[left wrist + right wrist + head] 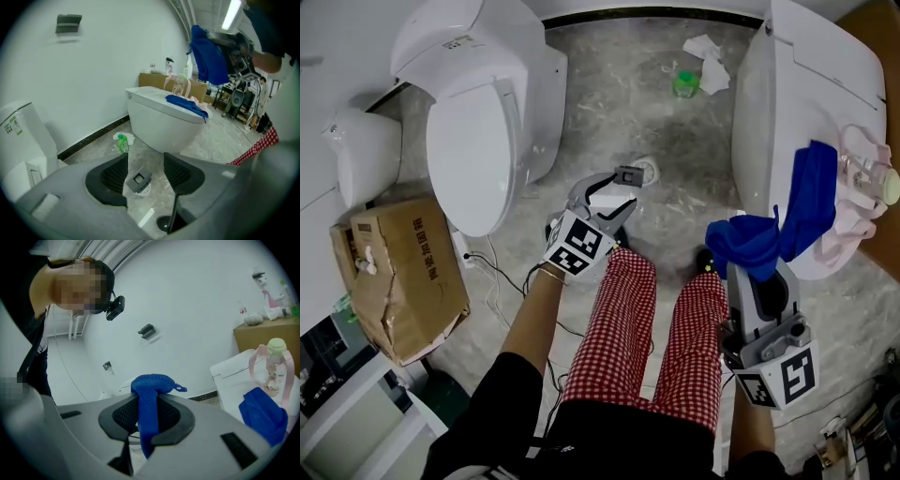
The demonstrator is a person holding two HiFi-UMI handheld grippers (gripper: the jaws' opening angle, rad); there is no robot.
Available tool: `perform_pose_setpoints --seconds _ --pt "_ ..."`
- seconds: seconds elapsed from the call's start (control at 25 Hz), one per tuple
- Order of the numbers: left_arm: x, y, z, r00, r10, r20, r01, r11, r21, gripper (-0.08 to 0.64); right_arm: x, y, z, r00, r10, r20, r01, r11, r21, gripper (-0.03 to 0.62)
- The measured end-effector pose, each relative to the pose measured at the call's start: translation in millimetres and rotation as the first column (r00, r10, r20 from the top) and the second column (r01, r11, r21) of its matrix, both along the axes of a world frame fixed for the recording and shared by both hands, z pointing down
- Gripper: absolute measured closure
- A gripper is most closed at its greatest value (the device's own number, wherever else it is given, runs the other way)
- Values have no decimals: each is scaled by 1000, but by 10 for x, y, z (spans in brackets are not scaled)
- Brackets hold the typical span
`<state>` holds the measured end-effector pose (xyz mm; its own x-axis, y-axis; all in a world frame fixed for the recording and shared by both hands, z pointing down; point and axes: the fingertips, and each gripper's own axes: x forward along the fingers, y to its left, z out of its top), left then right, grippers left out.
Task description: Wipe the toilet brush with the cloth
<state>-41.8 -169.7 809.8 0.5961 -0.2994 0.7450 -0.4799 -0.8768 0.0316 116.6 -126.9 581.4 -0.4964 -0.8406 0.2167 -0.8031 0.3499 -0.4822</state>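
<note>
**Open claw over a thin, upright handle: a miss or a tip-over is the likely fault**

The right toilet [778,112] fills the upper right of the head view. A second blue cloth [813,183] and a pink bottle [867,173] lie on it, just beside the right gripper [752,270]. A wide swing of that gripper could sweep either one off.

The right gripper is clenched on the cloth [748,242]. In the right gripper view only a narrow fold sits between the jaws, and the rest bunches above them. I judge that hard rubbing could drag the fold out.

The left gripper [617,195] is at the centre of the head view, released and holding nothing. The toilet brush [629,175] is on the floor just above it in the frame, between the two toilets. In the left gripper view its grey square handle top shows in the gap between the jaws but farther off, untouched.

Closing off-centre could knock the handle sideways and topple the white holder. Lifting could drag the holder up too.

The brush seems to stand roughly upright, long axis vertical, handle end pointing up at the head camera. Its bristle end is hidden.
</note>
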Motion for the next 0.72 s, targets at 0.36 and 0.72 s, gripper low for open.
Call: perform_pose_setpoints --seconds 0.36,0.72 --pt "-8 -78 338 988 114 102 -110 993 -41 337 46 -170 43 1000 10 2 -10 1000 -12 523" --pt "-35 8 716 907 344 244 -326 939 -113 337 45 -283 125 1000 25 7 -25 999 -34 523"
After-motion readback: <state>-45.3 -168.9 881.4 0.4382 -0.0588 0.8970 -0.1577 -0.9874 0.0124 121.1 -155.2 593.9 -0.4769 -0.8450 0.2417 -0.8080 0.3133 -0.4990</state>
